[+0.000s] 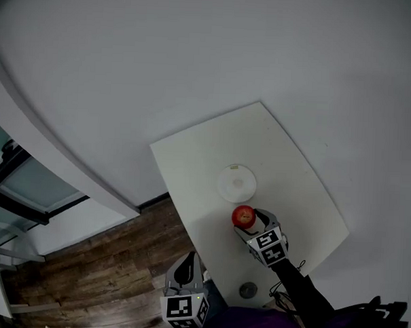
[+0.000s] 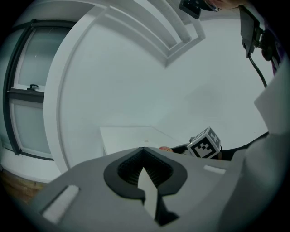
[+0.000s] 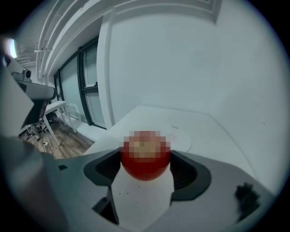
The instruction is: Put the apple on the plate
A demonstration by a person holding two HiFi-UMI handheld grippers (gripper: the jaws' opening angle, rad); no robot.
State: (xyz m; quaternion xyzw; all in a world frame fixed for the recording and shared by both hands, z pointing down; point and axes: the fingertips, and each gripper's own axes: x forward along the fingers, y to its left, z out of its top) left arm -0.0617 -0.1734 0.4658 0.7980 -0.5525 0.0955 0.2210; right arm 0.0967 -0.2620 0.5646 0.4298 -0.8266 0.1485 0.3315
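- Closest to the lens, the left gripper (image 1: 187,266) hangs idle off the table's near edge. Its own view (image 2: 145,149) shows the jaws together on nothing.
- White table (image 1: 293,170) carries the job. Only the right gripper view takes in the windows (image 3: 86,86) and wood floor (image 3: 68,138) beside it.
- Right gripper (image 1: 249,222) is clamped on the apple, one jaw at each flank (image 3: 145,164). This looks like the carry step.
- Plate (image 1: 236,182) lies empty just beyond. The next move calls for a short push forward, then release over its centre.
- Apple (image 1: 243,215) sits short of the plate's near rim. Whether it is lifted clear of the table cannot be told.
- Small round dark object (image 1: 247,289) appears in the head view alone.
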